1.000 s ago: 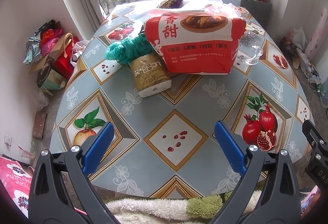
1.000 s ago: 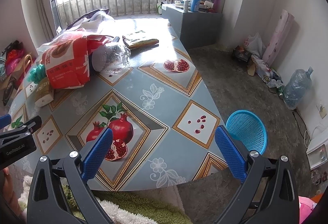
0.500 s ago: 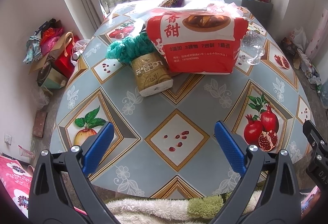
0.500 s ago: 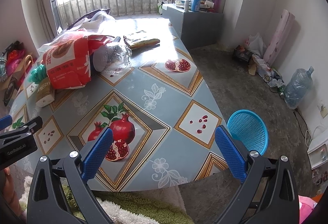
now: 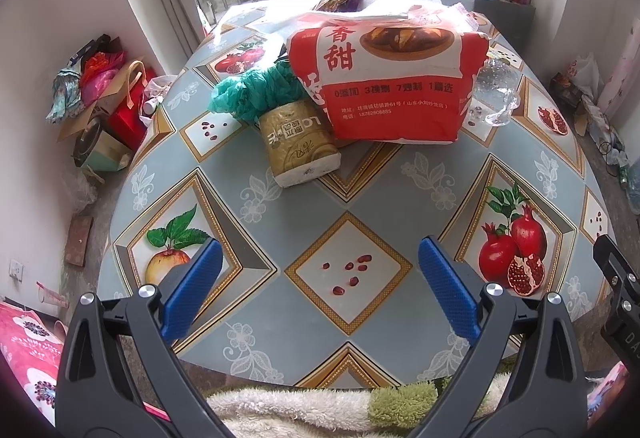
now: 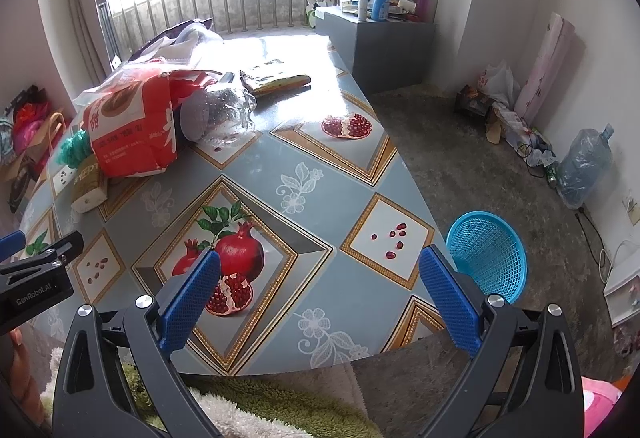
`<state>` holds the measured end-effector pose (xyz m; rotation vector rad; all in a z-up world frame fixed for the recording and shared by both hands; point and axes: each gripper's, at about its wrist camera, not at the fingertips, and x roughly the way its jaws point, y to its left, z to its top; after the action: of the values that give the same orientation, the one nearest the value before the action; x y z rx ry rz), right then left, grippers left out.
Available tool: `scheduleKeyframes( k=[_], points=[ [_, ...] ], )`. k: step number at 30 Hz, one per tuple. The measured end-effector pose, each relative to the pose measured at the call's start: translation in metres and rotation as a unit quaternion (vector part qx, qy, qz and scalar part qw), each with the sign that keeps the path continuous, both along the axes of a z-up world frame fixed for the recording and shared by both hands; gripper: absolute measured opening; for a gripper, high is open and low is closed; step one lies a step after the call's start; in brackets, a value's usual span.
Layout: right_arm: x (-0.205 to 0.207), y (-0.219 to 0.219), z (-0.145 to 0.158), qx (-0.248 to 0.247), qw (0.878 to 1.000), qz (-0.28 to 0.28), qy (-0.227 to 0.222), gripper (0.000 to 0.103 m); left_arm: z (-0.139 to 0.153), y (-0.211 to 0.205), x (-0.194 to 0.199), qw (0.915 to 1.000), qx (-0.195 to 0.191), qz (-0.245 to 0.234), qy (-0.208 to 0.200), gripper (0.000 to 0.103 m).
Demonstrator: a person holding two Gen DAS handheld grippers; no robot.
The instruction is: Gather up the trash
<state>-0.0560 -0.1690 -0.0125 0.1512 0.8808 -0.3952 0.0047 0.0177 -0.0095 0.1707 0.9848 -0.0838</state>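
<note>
Okay, both grippers, left (image 5: 320,282) and right (image 6: 320,284), hang wide open and empty over the near table (image 5: 280,326) edge. Trash sits mid-table: roll (image 5: 298,145), red bag (image 5: 390,77), crushed bottle (image 5: 494,93). I'd reach for the roll first, squarely across it; the basket (image 6: 490,252) waits on the floor at right.

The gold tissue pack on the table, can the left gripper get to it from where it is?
Probably yes. The left gripper is open and pointed roughly at the gold tissue pack, with only bare table between them. The red bag leans over the pack's far end, but its near end is free.
</note>
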Motion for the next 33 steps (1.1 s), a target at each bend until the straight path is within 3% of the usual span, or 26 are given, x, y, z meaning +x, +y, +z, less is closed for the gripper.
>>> scheduleKeyframes(
  k=[7, 14, 18, 22, 25, 28, 33],
  points=[
    [0.005, -0.008, 0.007, 0.027, 0.999, 0.002, -0.03, 0.091, 0.001, 0.014, 0.008, 0.9998, -0.005, 0.016, -0.008, 0.094],
    [0.028, -0.018, 0.03, 0.036, 0.996, 0.015, -0.077, 0.083, 0.024, 0.034, 0.03, 0.9977, -0.016, 0.042, -0.051, 0.094],
    [0.048, -0.024, 0.046, 0.047, 0.993, 0.026, -0.103, 0.075, 0.041, 0.048, 0.049, 0.9962, -0.038, 0.033, -0.071, 0.094],
    [0.07, -0.03, 0.062, 0.059, 0.989, 0.043, -0.125, 0.067, 0.067, 0.065, 0.074, 0.988, -0.109, -0.02, -0.108, 0.094],
    [0.095, -0.038, 0.075, 0.085, 0.985, 0.059, -0.138, 0.062, 0.092, 0.075, 0.093, 0.9698, -0.178, -0.066, -0.153, 0.094],
    [0.121, -0.046, 0.082, 0.118, 0.98, 0.073, -0.144, 0.056, 0.113, 0.071, 0.122, 0.9642, -0.184, -0.094, -0.166, 0.094],
    [0.174, -0.054, 0.087, 0.191, 0.965, 0.123, -0.13, 0.051, 0.121, 0.034, 0.181, 0.9627, -0.171, -0.181, -0.107, 0.094]
  ],
)
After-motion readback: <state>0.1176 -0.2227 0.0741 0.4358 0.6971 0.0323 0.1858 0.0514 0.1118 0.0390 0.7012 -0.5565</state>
